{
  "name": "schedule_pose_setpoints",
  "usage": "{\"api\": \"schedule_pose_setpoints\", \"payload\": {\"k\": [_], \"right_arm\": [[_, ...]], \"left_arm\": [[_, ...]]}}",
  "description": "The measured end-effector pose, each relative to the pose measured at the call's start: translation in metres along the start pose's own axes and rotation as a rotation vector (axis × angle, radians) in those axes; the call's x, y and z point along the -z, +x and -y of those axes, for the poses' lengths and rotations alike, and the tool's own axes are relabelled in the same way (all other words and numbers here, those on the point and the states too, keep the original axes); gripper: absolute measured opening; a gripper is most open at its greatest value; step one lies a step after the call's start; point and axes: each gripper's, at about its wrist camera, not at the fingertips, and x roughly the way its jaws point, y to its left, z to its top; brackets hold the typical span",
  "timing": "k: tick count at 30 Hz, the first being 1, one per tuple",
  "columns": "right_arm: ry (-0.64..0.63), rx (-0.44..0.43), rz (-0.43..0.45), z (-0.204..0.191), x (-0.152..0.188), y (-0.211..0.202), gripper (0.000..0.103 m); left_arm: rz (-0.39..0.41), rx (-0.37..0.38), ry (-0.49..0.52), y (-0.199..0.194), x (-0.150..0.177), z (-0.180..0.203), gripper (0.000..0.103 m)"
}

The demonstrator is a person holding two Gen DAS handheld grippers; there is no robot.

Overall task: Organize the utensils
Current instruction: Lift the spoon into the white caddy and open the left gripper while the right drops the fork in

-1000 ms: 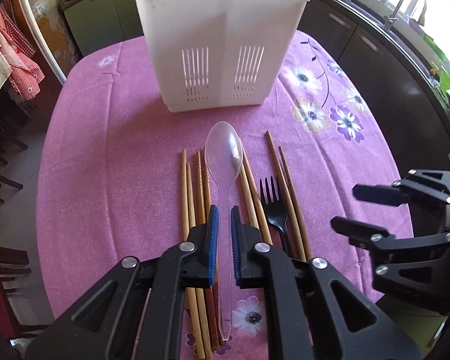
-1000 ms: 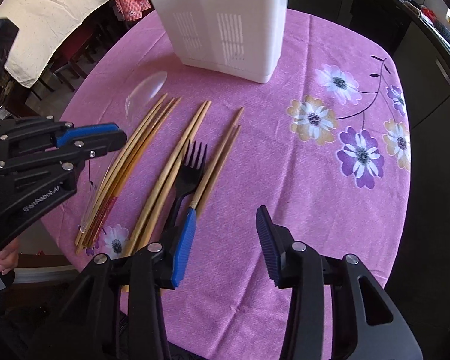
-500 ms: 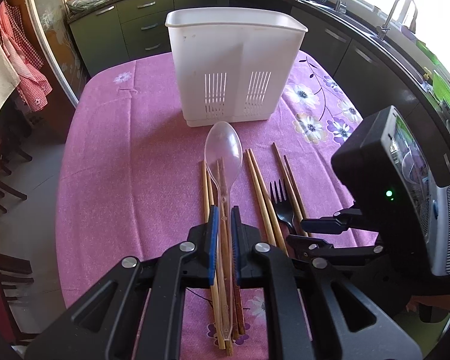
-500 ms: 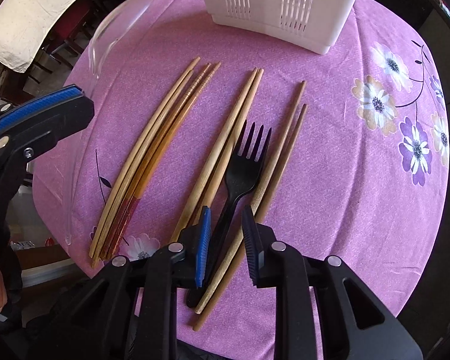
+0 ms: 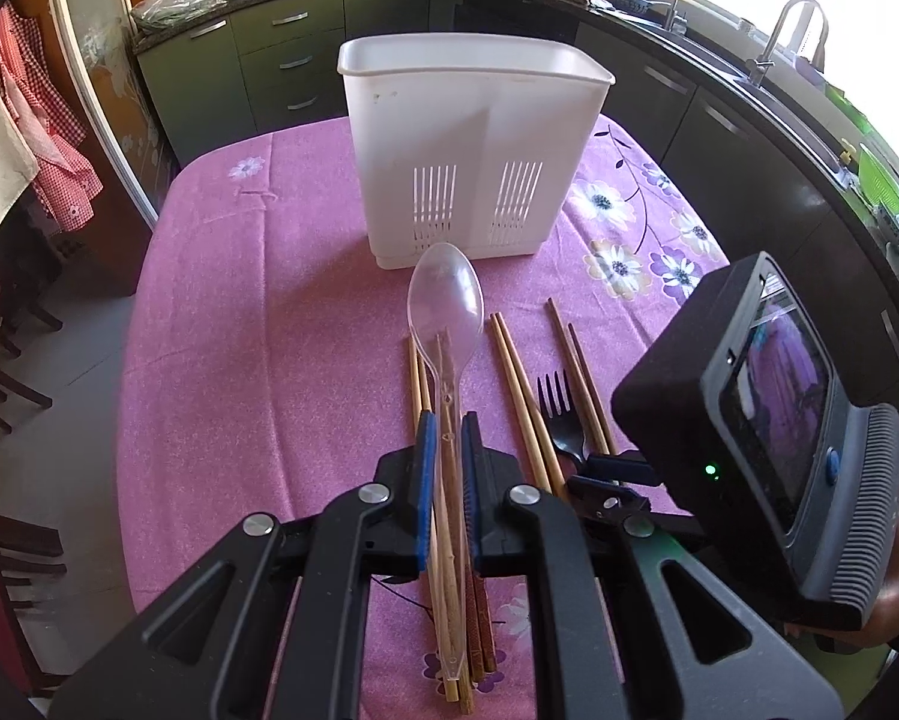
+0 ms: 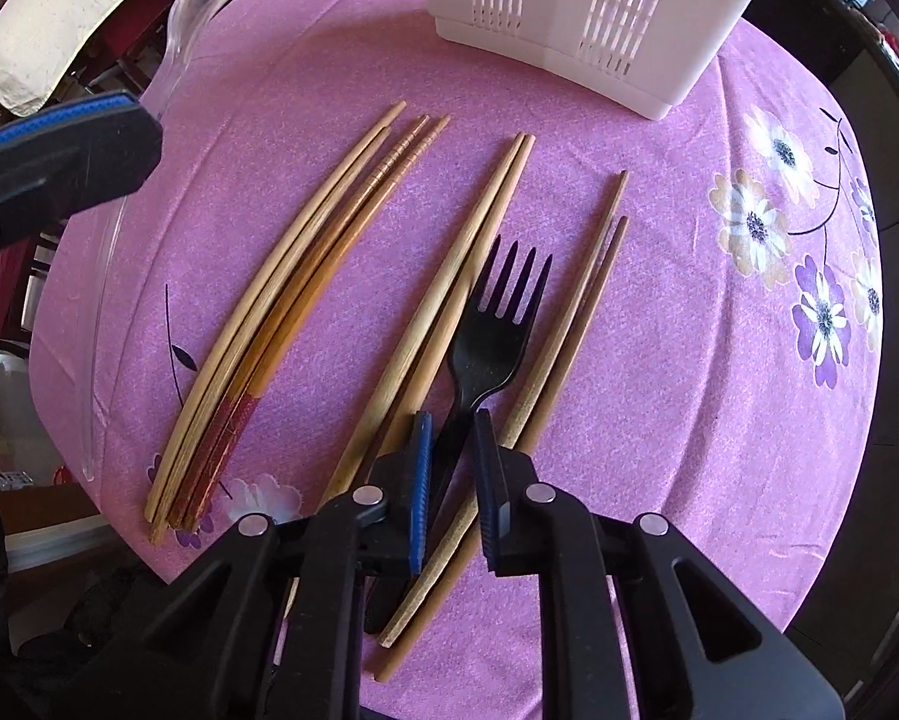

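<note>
While your left tool [image 5: 446, 438] pinches the clear spoon [image 5: 446, 306] by its handle above the chopsticks [image 6: 305, 300], your right tool [image 6: 452, 438] has just been closing around the black fork's [image 6: 491, 336] neck on the desk [image 6: 689, 420]. Both are light, slick plastic (bendy too), so grip mid-handle. The white caddy [image 5: 473, 150] waits at 12 o'clock.

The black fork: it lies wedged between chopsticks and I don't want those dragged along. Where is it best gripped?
Grip the black fork on its narrow handle just below the head, coming straight down from above. It lies flat, and the chopsticks run close alongside.
</note>
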Motion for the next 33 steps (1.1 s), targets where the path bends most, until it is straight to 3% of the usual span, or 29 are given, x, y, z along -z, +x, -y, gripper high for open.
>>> {"api": "schedule_pose_setpoints", "payload": {"k": [7,13,19,24,28,33], "right_arm": [[0.042,-0.164,0.120,0.022,0.019,-0.011,0.010],[0.091,-0.313,0.269,0.050,0.038,-0.041,0.010],[0.121,-0.414,0.379,0.053,0.059,-0.069,0.010],[0.111,-0.467,0.401,0.058,0.048,-0.074,0.010],[0.103,-0.477,0.422,0.065,0.051,-0.078,0.010],[0.090,-0.453,0.510,0.071,0.048,-0.106,0.010]], "left_arm": [[0.122,0.028,-0.021,-0.042,-0.035,-0.008,0.008],[0.312,0.069,-0.053,-0.075,-0.096,-0.016,0.008],[0.491,0.055,-0.062,-0.069,-0.149,-0.015,0.008],[0.654,0.005,-0.092,-0.054,-0.172,-0.016,0.008],[0.699,-0.030,-0.081,-0.037,-0.177,-0.012,0.008],[0.611,-0.066,-0.047,-0.004,-0.166,-0.011,0.008]]}}
